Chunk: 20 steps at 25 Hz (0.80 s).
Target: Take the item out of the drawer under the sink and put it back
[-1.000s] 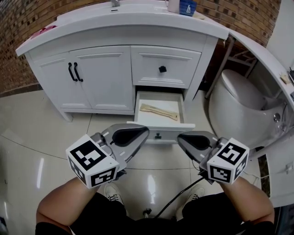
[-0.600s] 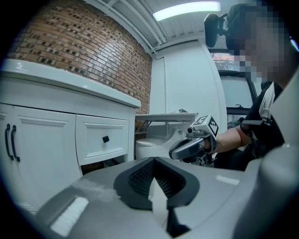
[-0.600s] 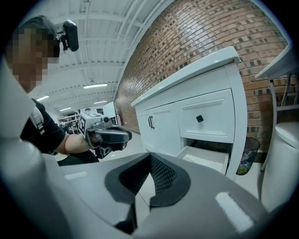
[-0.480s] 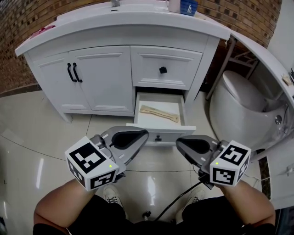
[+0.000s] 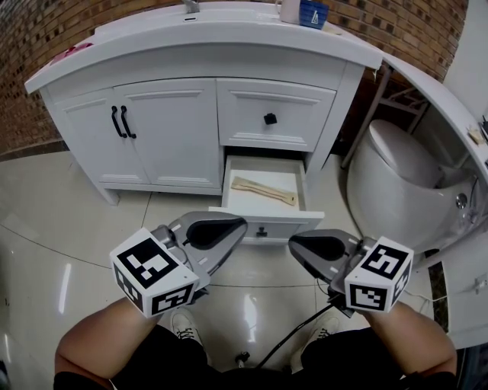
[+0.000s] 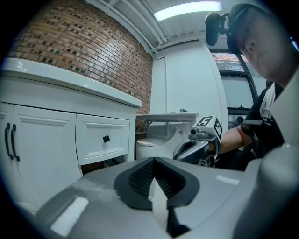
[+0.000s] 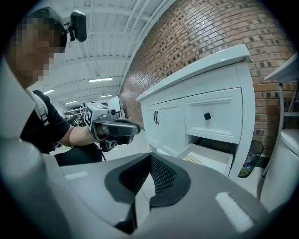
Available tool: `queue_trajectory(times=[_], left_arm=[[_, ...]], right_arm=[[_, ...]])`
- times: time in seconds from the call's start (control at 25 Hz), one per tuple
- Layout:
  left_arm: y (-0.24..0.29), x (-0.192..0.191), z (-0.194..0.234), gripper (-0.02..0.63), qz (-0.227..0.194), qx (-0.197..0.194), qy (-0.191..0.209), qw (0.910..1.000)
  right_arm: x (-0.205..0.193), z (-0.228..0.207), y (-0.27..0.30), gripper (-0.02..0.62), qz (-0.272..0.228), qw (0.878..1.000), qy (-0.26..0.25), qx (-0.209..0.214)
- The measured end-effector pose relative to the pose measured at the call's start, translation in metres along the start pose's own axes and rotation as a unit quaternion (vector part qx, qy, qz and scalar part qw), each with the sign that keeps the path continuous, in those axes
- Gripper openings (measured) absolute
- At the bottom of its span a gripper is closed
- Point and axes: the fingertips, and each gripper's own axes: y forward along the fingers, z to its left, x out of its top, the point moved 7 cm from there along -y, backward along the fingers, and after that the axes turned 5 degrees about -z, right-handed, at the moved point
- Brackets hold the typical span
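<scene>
In the open lower drawer (image 5: 293,221) of the white vanity (image 5: 175,145), a pale wooden utensil (image 5: 264,191) lies flat on the drawer floor. It sits slanted across the floor, and nothing is touching it. The drawer is pulled well out, with a small black knob on its front. The upper drawer (image 5: 305,103) above it is closed and has a black knob. To the left are two closed doors with black handles (image 5: 120,120).

The left gripper (image 5: 241,222) is held in front of the drawer's front panel, toward its left end, jaws closed together with nothing between them. The right gripper (image 5: 293,242) is beside it, below the panel's right end, jaws likewise pressed together and empty. Both point toward the vanity, slightly downward, clear of the utensil. The person's forearms show below them.

A blue cup (image 5: 311,11) stands on the countertop. A white toilet (image 5: 396,171) is to the right of the vanity. The floor (image 5: 61,251) is glossy tile, and a brick wall (image 5: 46,30) runs behind.
</scene>
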Motion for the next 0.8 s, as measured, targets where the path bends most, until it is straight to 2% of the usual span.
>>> queue_trajectory(times=[0.8], left_arm=[[0.0024,-0.0022,-0.0005,0.006,0.004,-0.001,-0.002,1.0]], right_arm=[[0.0043,0.0007,-0.0013,0.006,-0.007,1.0,-0.007,-0.006]])
